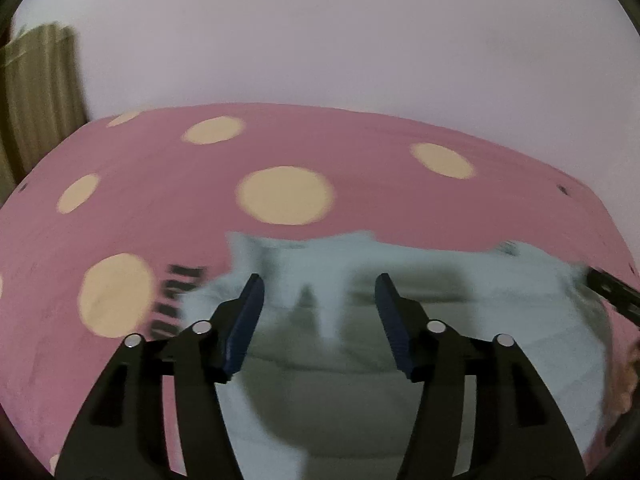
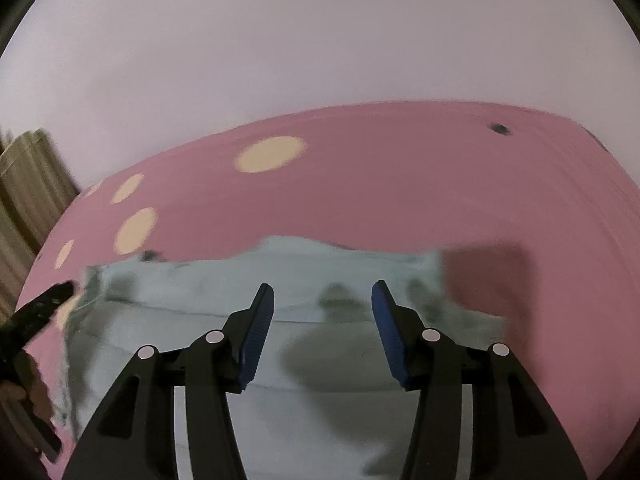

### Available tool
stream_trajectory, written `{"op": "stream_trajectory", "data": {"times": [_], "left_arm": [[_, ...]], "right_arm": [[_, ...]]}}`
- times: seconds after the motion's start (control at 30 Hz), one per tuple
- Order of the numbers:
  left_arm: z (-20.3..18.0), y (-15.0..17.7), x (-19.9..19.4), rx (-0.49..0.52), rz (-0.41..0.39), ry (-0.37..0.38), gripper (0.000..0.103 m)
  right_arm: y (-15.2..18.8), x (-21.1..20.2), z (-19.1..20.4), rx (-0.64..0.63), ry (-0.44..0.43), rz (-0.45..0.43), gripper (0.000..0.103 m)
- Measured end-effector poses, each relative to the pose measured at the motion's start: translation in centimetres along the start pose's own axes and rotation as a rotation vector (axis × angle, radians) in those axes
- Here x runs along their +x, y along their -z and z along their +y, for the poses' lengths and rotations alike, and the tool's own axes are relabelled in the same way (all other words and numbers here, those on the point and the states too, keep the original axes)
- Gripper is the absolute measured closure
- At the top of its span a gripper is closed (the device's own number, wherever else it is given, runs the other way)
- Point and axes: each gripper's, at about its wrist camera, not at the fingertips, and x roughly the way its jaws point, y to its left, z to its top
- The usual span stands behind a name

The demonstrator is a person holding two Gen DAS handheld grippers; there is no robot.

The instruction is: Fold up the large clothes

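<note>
A pale blue-green garment [image 1: 460, 320] lies spread on a pink sheet with cream dots [image 1: 360, 152]. In the left wrist view my left gripper [image 1: 319, 284] is open and empty, hovering over the garment near its far edge. In the right wrist view my right gripper [image 2: 323, 292] is open and empty above the same garment [image 2: 160, 320], with folds and shadows under it. The tip of the right gripper shows at the right edge of the left wrist view [image 1: 612, 292]; the left gripper's tip shows at the left of the right wrist view [image 2: 40, 308]. Both views are motion-blurred.
The pink dotted sheet [image 2: 400, 184] covers the whole surface, up to a plain pale wall [image 1: 320, 40]. A beige curtain [image 1: 36, 100] hangs at the far left. A black-striped patch [image 1: 176, 300] lies left of the garment.
</note>
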Motion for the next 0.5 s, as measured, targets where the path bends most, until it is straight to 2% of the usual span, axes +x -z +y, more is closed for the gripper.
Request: {"op": "stream_trajectory", "data": {"times": [0.1,0.23,0.33,0.5], "left_arm": [[-3.1,0.9,1.0,0.045,0.011,0.025,0.044],[-4.6,2.6,3.8,0.038,0.078,0.033,0.042],[-5.1,3.4,5.6,0.056,0.096,0.012,0.039],[-5.0,3.8,7.2,0.044,0.109,0.017,0.039]], "right_arm": [[0.4,1.4,3.2,-0.049,-0.037,0.024,0.052],[1.8,4.6,5.2,-0.103,-0.014,0.073,0.052],[3.1,6.4,5.3,-0.11,0.009,0.102,0.052],[3.6,7.8,4.8,-0.084,0.013,0.105,0.051]]}}
